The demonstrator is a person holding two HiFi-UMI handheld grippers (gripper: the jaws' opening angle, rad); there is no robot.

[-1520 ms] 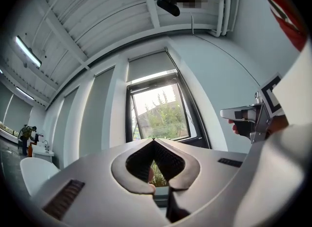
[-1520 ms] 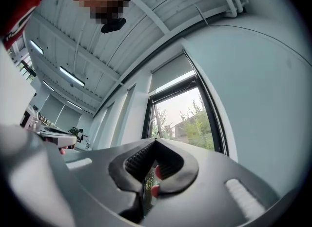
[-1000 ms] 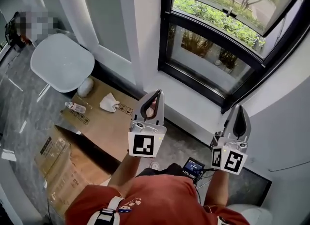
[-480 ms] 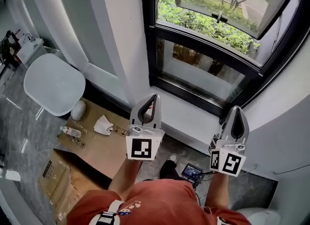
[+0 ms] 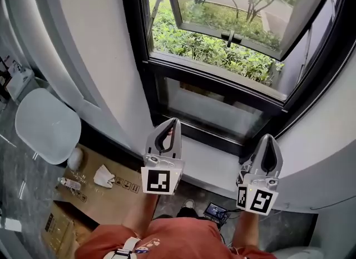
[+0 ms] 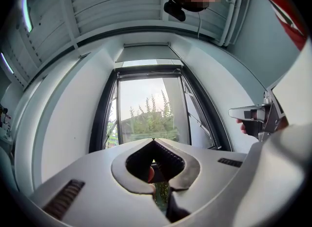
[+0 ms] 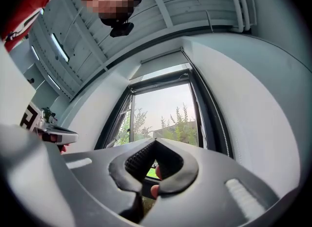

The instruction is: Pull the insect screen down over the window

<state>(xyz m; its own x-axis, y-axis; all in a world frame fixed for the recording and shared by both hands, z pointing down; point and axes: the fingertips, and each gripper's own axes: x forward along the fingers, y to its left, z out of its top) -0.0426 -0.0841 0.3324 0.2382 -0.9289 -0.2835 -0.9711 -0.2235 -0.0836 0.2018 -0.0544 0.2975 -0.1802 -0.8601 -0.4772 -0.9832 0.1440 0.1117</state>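
Note:
A black-framed window [image 5: 222, 46] fills the top of the head view, its upper sash swung outward over green shrubs. In the left gripper view a pale grey cassette [image 6: 146, 52] runs across the window's top; no screen covers the glass [image 6: 146, 113]. My left gripper [image 5: 173, 120] is shut and empty, pointing up at the window's lower left pane. My right gripper [image 5: 268, 136] is also shut and empty, level with it near the frame's lower right corner. Both sets of jaws [image 6: 153, 139] [image 7: 156, 140] meet at the tips with nothing between them.
A white sill [image 5: 211, 163] lies below the frame, between white recess walls. On the floor at left are a round white seat [image 5: 47, 124], flattened cardboard [image 5: 105, 196], a small bottle [image 5: 67, 184] and a crumpled tissue [image 5: 104, 175]. A small screen device [image 5: 214, 212] sits by my feet.
Both grippers have moved forward toward the window and slightly up, still shut. The head view has swung so the window now fills more of the picture.

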